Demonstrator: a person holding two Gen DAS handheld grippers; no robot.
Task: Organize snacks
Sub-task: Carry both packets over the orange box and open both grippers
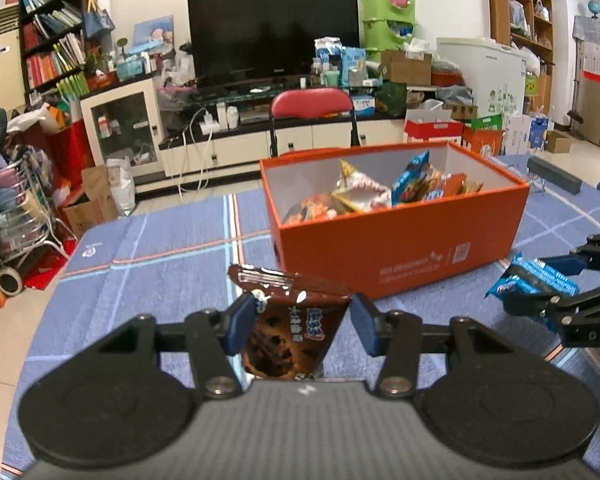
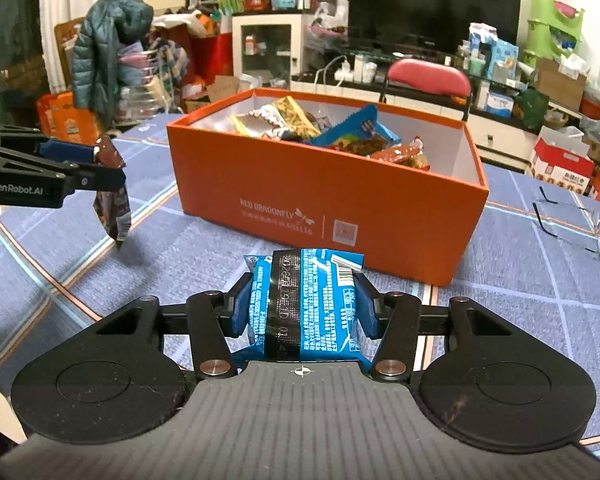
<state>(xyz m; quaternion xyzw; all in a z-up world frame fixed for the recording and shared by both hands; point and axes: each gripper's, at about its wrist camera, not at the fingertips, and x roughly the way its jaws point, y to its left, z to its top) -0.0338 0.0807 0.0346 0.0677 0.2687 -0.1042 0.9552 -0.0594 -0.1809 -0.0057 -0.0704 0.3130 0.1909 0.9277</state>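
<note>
Now mid-carry: left claw point(image 1: 303, 322) pinches brown cookie packet point(image 1: 286, 332), right claw point(image 2: 301, 303) clamps blue wafer packet point(image 2: 304, 304); next, over orange box point(image 2: 324, 196), center frame, release.

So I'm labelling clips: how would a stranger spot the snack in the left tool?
Start at the orange box on the blue plaid tablecloth. Just before its near wall, the left tool holds a brown chocolate cookie packet; the only other lifted packet is blue.

The room light is even and moderately bright in both views. Glare shines on the glossy brown snack wrapper point(image 1: 284, 320). A soft shadow lies beside the orange cardboard box point(image 2: 300, 184). Edges bend strongly with dark corners; the far background is slightly blurred.
</note>
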